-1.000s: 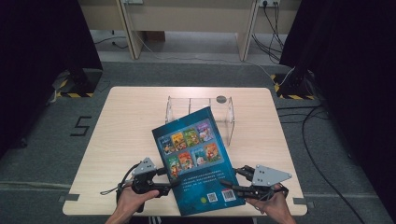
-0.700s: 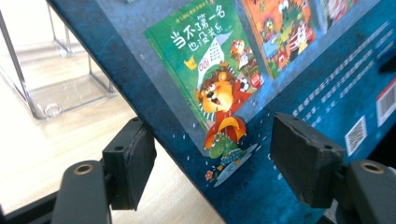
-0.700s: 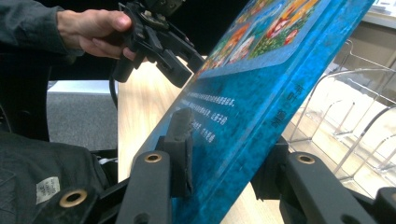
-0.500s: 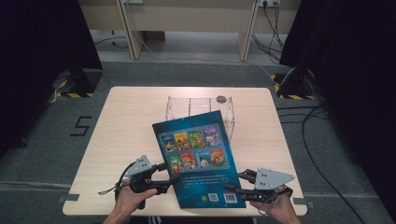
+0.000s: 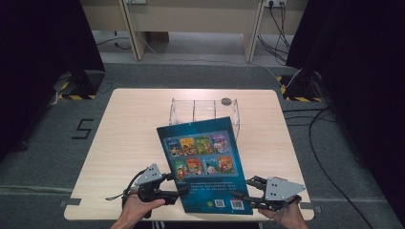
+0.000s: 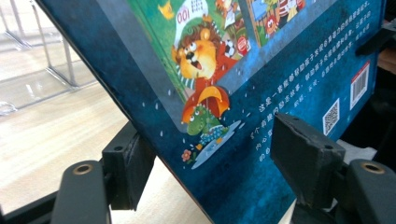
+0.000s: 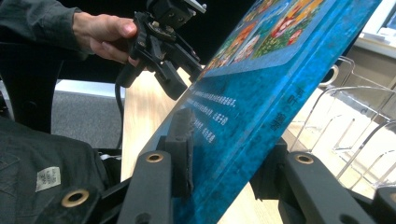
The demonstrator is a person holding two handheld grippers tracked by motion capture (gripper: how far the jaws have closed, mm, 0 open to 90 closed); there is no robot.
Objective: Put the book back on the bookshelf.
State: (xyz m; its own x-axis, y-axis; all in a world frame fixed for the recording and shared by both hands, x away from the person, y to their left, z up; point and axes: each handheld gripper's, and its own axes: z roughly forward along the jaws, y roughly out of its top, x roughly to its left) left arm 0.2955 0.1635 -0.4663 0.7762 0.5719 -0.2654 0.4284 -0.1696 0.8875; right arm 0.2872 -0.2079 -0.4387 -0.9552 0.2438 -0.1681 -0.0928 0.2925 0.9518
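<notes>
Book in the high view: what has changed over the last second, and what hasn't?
The book has turned slightly anticlockwise, its top edge levelling out. The left gripper has slid up its left edge, while the right gripper stayed low at the near right corner. Both remain clamped on it. The clear rack has not moved.

The table (image 5: pixel 133 143) is evenly lit from above – its pale wood is rendered bright, while the surrounding curtains are lost in near-black. Little shadow is cast on the tabletop. The high view is soft and slightly grainy. In both gripper views the near jaws are blurred, and pale sheen is seen on the glossy book (image 6: pixel 261 93) cover – the background is overexposed.
</notes>
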